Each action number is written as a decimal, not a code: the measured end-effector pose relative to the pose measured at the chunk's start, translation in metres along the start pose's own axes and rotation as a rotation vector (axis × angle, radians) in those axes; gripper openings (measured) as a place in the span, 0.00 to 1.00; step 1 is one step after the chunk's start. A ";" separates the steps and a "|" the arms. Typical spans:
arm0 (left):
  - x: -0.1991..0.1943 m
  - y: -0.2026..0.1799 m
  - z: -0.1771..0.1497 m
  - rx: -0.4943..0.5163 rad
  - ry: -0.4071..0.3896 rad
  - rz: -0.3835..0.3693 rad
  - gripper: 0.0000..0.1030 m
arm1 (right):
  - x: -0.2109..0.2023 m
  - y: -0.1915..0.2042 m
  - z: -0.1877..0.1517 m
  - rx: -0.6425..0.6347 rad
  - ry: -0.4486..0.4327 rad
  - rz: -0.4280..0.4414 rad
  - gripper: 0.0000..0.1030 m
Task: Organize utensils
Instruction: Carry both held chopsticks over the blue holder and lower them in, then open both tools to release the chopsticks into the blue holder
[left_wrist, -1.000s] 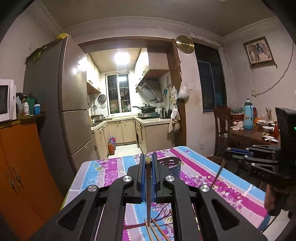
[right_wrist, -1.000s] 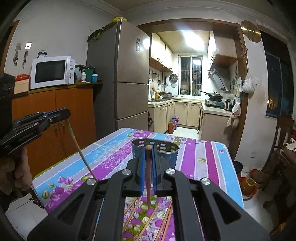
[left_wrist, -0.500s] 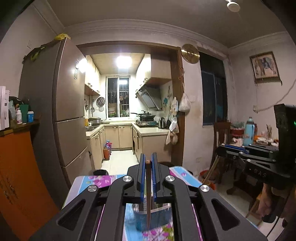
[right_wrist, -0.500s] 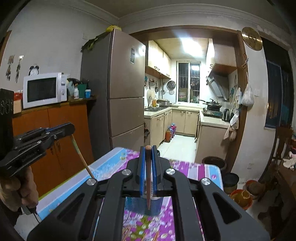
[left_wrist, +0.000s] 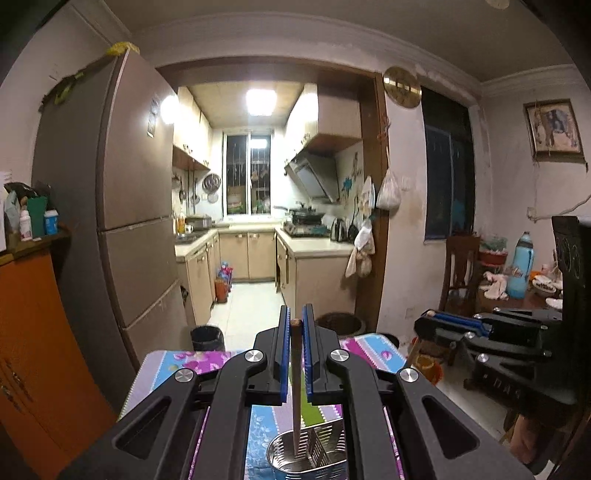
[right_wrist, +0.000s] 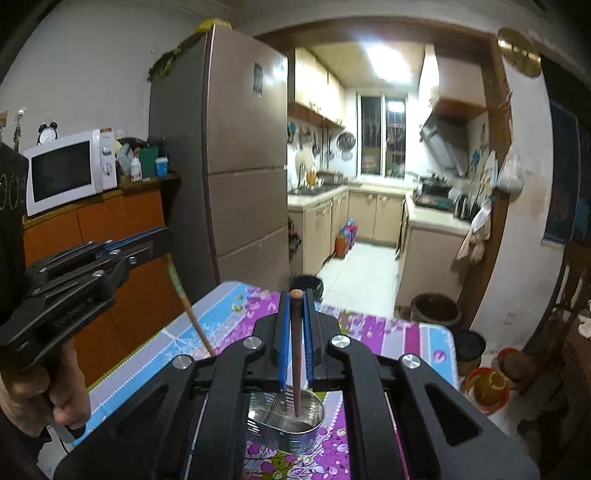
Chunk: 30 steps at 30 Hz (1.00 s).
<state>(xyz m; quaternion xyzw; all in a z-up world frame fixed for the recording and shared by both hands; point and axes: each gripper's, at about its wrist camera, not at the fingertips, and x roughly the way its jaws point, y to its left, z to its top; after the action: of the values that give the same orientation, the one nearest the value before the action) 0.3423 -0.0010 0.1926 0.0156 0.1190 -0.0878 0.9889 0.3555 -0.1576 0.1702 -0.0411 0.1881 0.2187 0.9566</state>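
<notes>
My left gripper (left_wrist: 294, 322) is shut on a light wooden chopstick (left_wrist: 295, 387) that hangs tip down into a perforated metal utensil holder (left_wrist: 314, 459) with a divider. In the right wrist view, my right gripper (right_wrist: 295, 295) is shut on a dark brown chopstick (right_wrist: 295, 354), its tip inside the same holder (right_wrist: 314, 419). The holder stands on a floral tablecloth (right_wrist: 388, 332). Each view also shows the other gripper from the side: the right gripper (left_wrist: 424, 325) and the left gripper (right_wrist: 162, 236) with its chopstick (right_wrist: 190, 308).
Beyond the table's far edge are dark bins (left_wrist: 207, 338) on the floor and the kitchen doorway. A fridge (right_wrist: 240, 158) and an orange cabinet (right_wrist: 110, 221) with a microwave stand to the left. To the right is a chair (left_wrist: 460, 269) beside a cluttered side table.
Both grippers have risen and moved forward over the table with their chopsticks. The holder, once ahead of them, now lies under the chopstick tips. The loose chopsticks on the cloth have left view.
</notes>
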 end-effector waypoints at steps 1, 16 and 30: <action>0.008 0.000 -0.003 0.002 0.014 0.001 0.08 | 0.005 -0.001 -0.002 0.003 0.012 0.003 0.05; 0.077 0.004 -0.029 -0.002 0.154 0.019 0.08 | 0.063 -0.020 -0.024 0.062 0.129 0.050 0.05; 0.123 0.025 -0.036 -0.053 0.222 0.053 0.23 | 0.092 -0.039 -0.031 0.108 0.147 0.060 0.38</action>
<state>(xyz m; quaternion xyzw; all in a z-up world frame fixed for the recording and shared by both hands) 0.4562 0.0041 0.1284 0.0021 0.2296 -0.0563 0.9717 0.4387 -0.1601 0.1063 0.0000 0.2706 0.2332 0.9340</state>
